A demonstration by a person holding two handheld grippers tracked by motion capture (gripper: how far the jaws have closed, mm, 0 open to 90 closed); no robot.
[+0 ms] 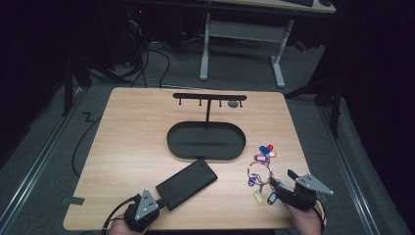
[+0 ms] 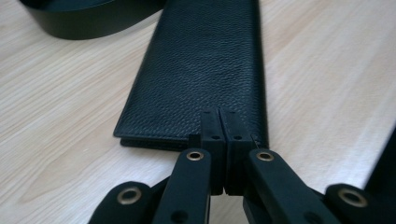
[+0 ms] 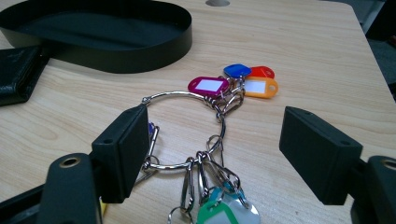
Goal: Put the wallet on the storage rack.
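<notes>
nearest the person, the left gripper (image 1: 143, 209) is resting with its fingers (image 2: 211, 135) pressed together at the near end of the black wallet (image 2: 201, 70); whether they are pinching it cannot be told. the right gripper (image 3: 229, 154) is gaping wide over the key ring (image 3: 182, 130), likely light, loose and slippery; its wire loop is probably the best hold. beyond, the oval tray (image 1: 173, 142) is sitting mid-tabletop (image 1: 127, 137).

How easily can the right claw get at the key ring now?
Probably yes: the right claw is open, its jaws on either side of the key ring, which lies flat on the table with nothing over it.
</notes>
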